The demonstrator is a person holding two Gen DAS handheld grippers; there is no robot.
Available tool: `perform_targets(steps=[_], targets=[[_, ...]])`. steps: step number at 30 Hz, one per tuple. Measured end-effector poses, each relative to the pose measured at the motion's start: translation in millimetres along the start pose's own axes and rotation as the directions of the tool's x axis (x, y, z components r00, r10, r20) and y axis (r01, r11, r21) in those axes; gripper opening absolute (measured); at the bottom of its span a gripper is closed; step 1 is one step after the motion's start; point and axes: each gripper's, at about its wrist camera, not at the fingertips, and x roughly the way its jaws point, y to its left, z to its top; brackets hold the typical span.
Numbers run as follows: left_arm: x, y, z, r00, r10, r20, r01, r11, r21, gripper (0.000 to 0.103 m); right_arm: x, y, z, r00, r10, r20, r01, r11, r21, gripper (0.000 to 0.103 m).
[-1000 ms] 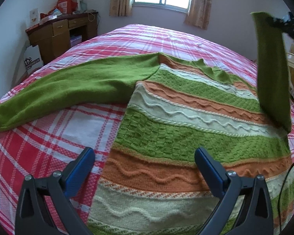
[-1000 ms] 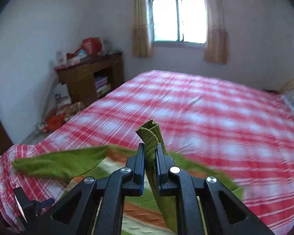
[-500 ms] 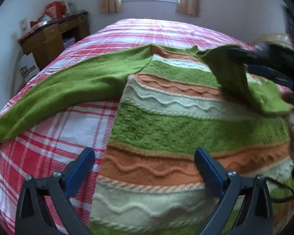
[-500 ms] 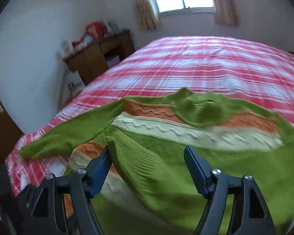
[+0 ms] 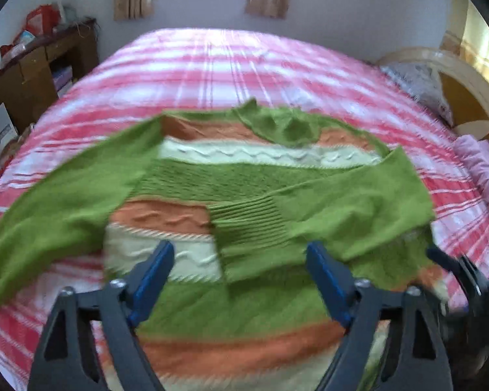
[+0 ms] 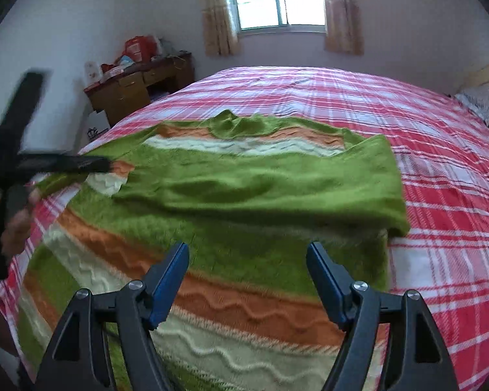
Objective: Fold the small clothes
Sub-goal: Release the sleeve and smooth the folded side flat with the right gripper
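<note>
L gripper [image 5: 239,275], R gripper [image 6: 247,275] agape over sweater [image 6: 244,189].

Sweater [image 5: 231,182]: ribbed, cable-textured matt knit. Bedsheet [image 6: 440,169]: smooth woven plaid cloth. Desk [image 6: 137,88]: wood.

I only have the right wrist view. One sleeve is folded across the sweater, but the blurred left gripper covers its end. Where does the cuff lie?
Observer: The ribbed cuff lies on the body of the sweater, near its middle, over the orange and cream stripes.
Operator: Is the left gripper holding anything?
Observer: No. The left gripper is wide open, with nothing clamped between its fingers.
Operator: And the other sleeve?
Observer: The unfolded sleeve lies spread out sideways on the plaid bedspread, not yet folded in.
</note>
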Motion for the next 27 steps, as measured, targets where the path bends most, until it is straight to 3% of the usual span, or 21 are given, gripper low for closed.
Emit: perform_targets(steps=[2,3,5,6,7,8,12,14,18,25,27], targets=[[23.5,-5.3,1.8,0.998,0.013,-0.053,-0.014,1.000,-0.006,0.069,2.6,4.7,-7.7,1.000,0.002,-0.014,-0.002,1.000,-0.014,0.075],[36.6,-6.1,2.8,0.997,0.030,-0.072,-0.031,0.999,-0.010,0.061,1.2,6.6,-9.2,1.000,-0.002,-0.001,0.002,1.000,-0.021,0.075],[41.0,-4.7,3.1,0.999,0.027,-0.025,-0.027,0.999,-0.034,0.055,0.7,7.7,-9.6,1.000,-0.008,0.011,0.008,1.000,-0.026,0.076],[40.6,-4.8,3.9,1.000,-0.002,0.000,0.002,0.999,-0.049,0.025,2.3,7.7,-10.3,1.000,-0.006,0.006,0.006,1.000,-0.026,0.076],[39.8,-4.5,4.5,1.000,-0.031,-0.003,0.031,0.998,-0.057,0.011,5.0,8.0,-11.8,1.000,-0.004,-0.005,0.004,1.000,-0.023,0.076],[37.9,-6.0,4.7,0.997,-0.072,-0.008,0.071,0.995,-0.064,0.010,7.5,7.0,-12.4,1.000,-0.007,-0.016,0.007,1.000,-0.017,0.076],[4.6,-18.1,5.9,0.993,-0.047,0.108,0.046,0.999,0.011,0.009,9.9,6.3,-13.5,1.000,-0.013,-0.026,0.013,1.000,-0.010,0.076],[-13.9,-10.1,7.1,0.986,-0.080,0.146,0.083,0.996,-0.013,0.009,9.1,5.9,-13.9,1.000,-0.015,-0.020,0.015,1.000,-0.006,0.076],[-27.4,10.7,9.4,0.979,-0.041,0.200,0.051,0.998,-0.045,0.009,7.9,3.1,-14.8,1.000,-0.020,-0.015,0.020,1.000,0.011,0.076],[-1.6,33.7,-10.0,0.991,0.001,0.131,0.012,0.995,-0.095,0.010,9.1,1.8,-15.9,0.999,-0.026,-0.028,0.027,0.999,0.020,0.076],[7.9,35.8,-14.1,0.994,0.026,0.110,-0.012,0.992,-0.123,0.021,6.9,0.7,-13.9,1.000,-0.010,-0.030,0.011,1.000,0.027,0.076]])
